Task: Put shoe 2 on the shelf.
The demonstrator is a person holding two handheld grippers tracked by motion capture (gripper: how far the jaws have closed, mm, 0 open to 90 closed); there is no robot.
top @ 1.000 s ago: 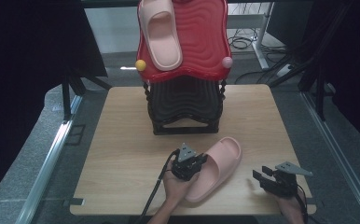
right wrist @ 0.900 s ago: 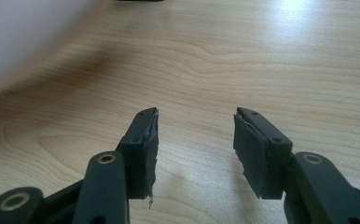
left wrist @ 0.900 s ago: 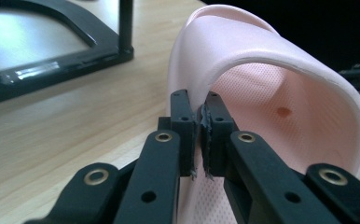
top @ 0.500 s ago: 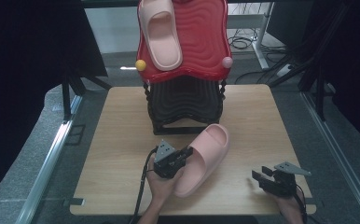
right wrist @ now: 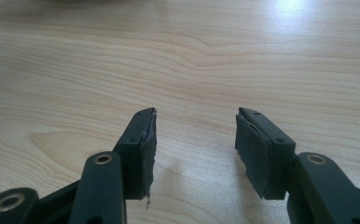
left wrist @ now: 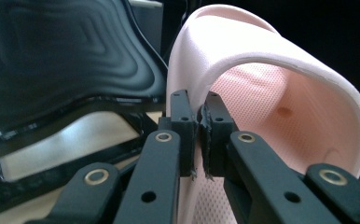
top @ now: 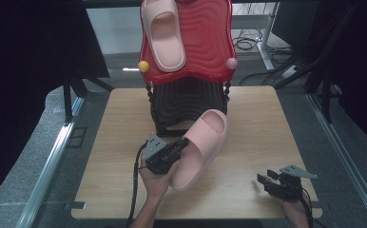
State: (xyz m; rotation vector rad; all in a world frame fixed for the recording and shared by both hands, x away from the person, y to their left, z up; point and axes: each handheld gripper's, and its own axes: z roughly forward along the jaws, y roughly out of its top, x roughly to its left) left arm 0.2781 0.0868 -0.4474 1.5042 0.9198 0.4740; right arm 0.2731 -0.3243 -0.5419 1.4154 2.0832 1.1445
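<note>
A pink slipper (top: 201,146) hangs lifted above the wooden table (top: 257,123), its toe near the black lower shelf (top: 186,102) of a rack. My left gripper (top: 180,145) is shut on the slipper's side wall; in the left gripper view the jaws pinch the pink edge (left wrist: 187,88) at my left gripper (left wrist: 199,123). A second pink slipper (top: 162,33) lies on the red wavy top shelf (top: 205,42). My right gripper (top: 265,182) rests low at the table's front right, open, and my right gripper (right wrist: 195,140) has bare wood between its jaws.
The rack stands at the table's back centre, with a yellow knob (top: 143,66) and a pink knob (top: 231,63) on the red shelf's corners. Dark stands and cables surround the table. Metal rails (top: 53,156) run along both sides.
My left gripper has carried the slipper up and back toward the rack's black shelf, turning it more upright. My right gripper has stayed in place.
</note>
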